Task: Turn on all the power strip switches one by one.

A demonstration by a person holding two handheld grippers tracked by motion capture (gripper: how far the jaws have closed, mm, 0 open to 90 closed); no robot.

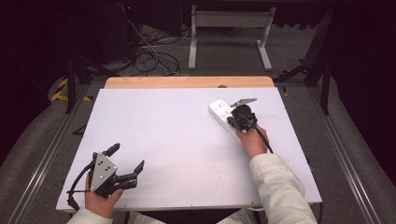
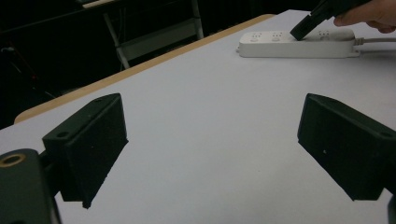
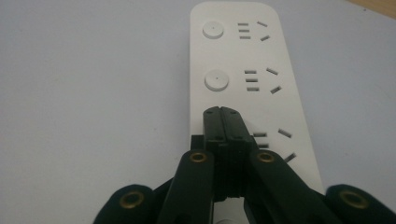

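High view: a white rectangular plastic power strip [image 1: 222,114] is lying on the pale grey table top [image 1: 177,140], toward its far right part, set at a slant with a light wooden edge strip [image 1: 187,82] of the table running beyond it. The right gripper [image 1: 235,117], black with a grey plate on top, is sitting over the near end of the strip, its tips pointing down onto the strip's upper face; the person's right hand [image 1: 252,142] in a cream sleeve is holding it from behind. The left gripper [image 1: 127,161] is resting low at the near left corner of the table, well apart from the strip, with its jaws standing spread and nothing between them. Left gripper view: the two black jaws are standing wide apart over bare table, and the strip [image 2: 299,44] is showing far off at the upper right, with the right gripper's [image 2: 299,32] tip coming down onto its top. Right gripper view: the right gripper's [image 3: 226,116] jaws are pressed together, pinching nothing, and their joined tips are bearing on the strip's [image 3: 280,107] face, over the spot in line with the two round white buttons [image 3: 216,80] farther along, just beside a set of socket slots [image 3: 275,140].
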